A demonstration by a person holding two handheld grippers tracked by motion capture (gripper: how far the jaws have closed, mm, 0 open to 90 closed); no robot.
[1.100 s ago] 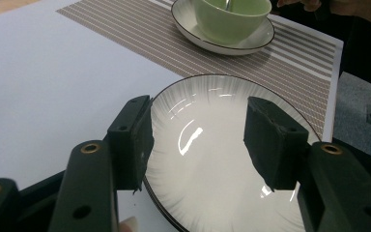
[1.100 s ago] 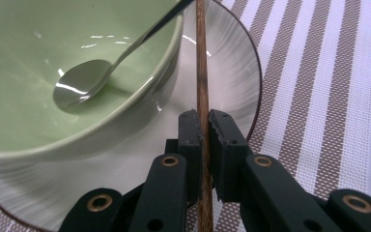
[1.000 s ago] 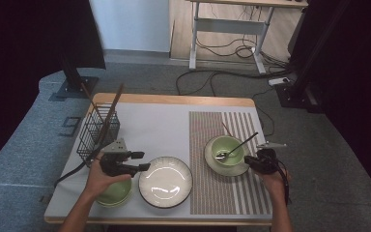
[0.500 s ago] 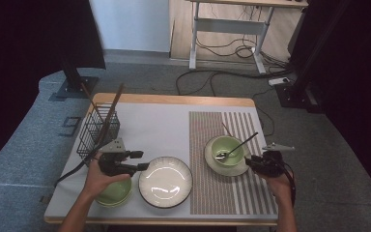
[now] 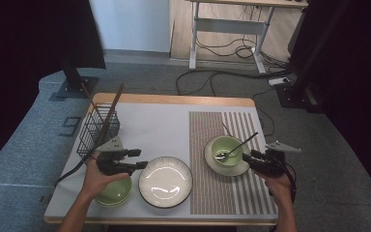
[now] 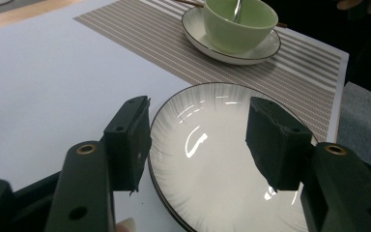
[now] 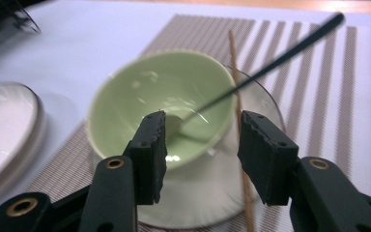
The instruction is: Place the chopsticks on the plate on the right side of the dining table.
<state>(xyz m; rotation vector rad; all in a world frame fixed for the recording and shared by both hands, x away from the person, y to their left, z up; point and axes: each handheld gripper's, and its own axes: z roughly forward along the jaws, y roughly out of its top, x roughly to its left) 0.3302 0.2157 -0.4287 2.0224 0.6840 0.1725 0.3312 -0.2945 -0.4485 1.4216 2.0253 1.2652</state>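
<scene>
Since the earlier frame your right gripper (image 5: pixel 252 159) has lifted back from the pale green ceramic bowl (image 5: pixel 227 150) on its white saucer near the tabletop's right edge; its jaws have just been opening, nothing between them. Retreat straight, clear of the black-handled spoon (image 7: pixel 251 77), seemingly resting inside. Your left gripper (image 6: pixel 198 140) hovers spread over the white ribbed plate (image 6: pixel 212 164).

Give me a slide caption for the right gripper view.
Right gripper, jaws just opened and empty, before a green bowl holding a spoon.
</scene>
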